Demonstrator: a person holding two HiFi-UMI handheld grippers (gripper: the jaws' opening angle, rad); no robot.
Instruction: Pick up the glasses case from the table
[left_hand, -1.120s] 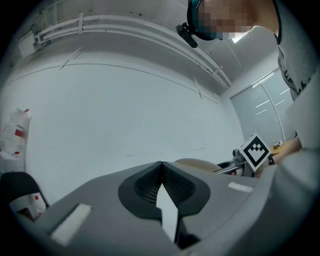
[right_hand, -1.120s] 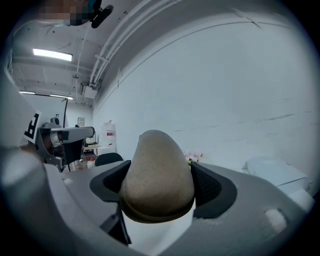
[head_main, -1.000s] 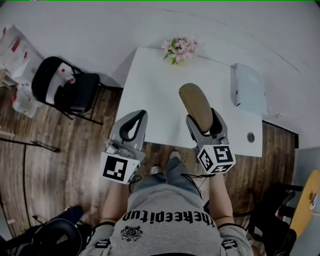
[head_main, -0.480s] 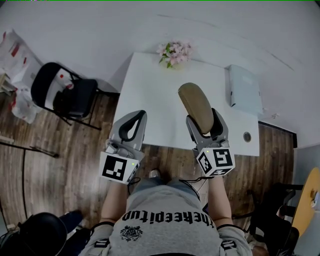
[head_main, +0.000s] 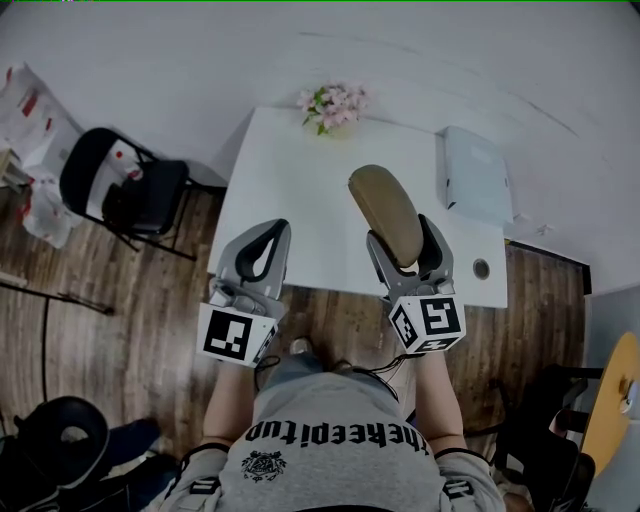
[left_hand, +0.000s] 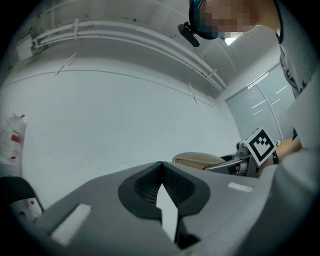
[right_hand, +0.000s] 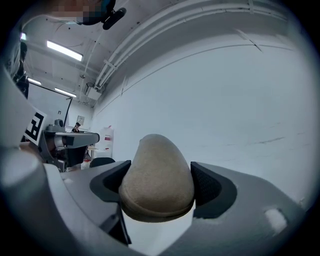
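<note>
You had your right gripper (head_main: 404, 243) clamped on one end of the case (head_main: 383, 205) to lift it off the table (head_main: 290, 190); your left gripper (head_main: 277, 228) was closed, empty.

Tan glasses case (head_main: 385, 212), oval and domed, closed (matte, felt-like shell). Sits clamped at its near end between the jaws of the right gripper (head_main: 403, 240), long axis pointing far, above the right half of the white table (head_main: 290, 190).

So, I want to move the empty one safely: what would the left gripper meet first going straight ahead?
Probably only the white wall; its view shows nothing nearer. The left gripper, jaws shut, points there, with the glasses case off to its right. Depth is unclear.
</note>
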